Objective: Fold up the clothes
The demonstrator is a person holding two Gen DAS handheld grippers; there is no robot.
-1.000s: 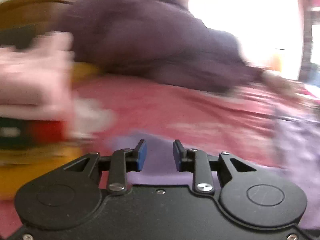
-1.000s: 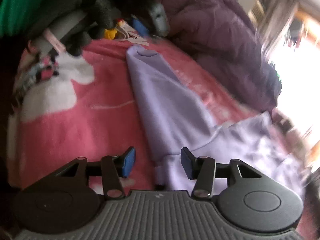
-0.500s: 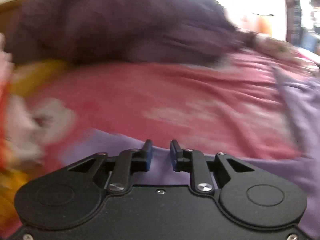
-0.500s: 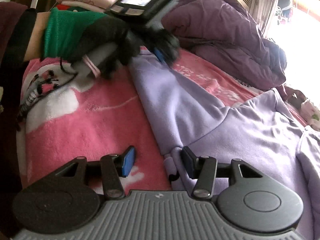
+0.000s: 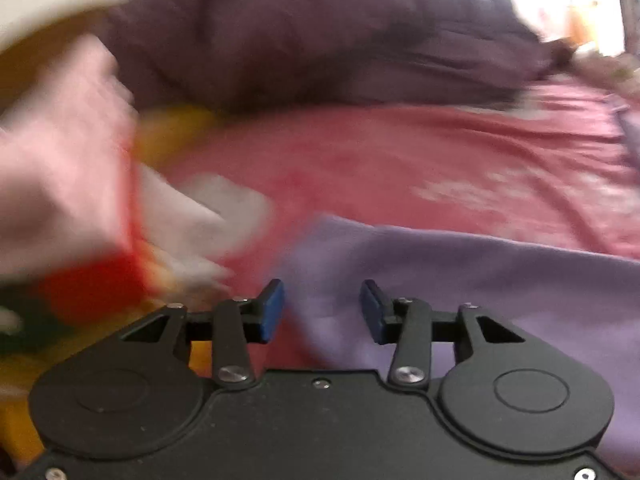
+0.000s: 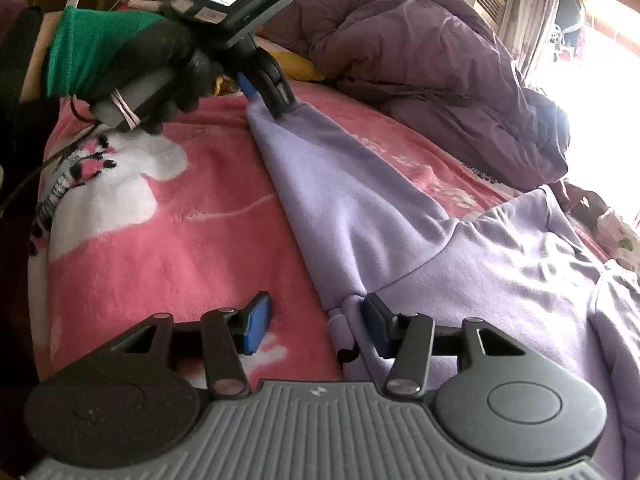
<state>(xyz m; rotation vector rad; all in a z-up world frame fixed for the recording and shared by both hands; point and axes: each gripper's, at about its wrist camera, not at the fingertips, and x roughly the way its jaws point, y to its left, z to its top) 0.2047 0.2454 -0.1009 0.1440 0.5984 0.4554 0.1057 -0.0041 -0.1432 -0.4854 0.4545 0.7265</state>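
Since half a second ago the left gripper (image 5: 322, 310) has come down onto the sleeve's (image 6: 340, 196) cuff, and its jaws are opening; the cuff lies between the blue pads (image 5: 272, 310) without being pressed. On the fluffy pink blanket (image 6: 168, 248) the lilac sweatshirt (image 6: 500, 280) is spread flat, soft fleece, its long sleeve stretched straight toward the far end. A puffy purple duvet (image 6: 420, 52) is heaped behind. The right gripper (image 6: 316, 322) stands about half open over the armpit seam; its right pad touches the cloth but nothing is clamped. A gloved hand (image 6: 160, 68), black with a green cuff, holds the left gripper.
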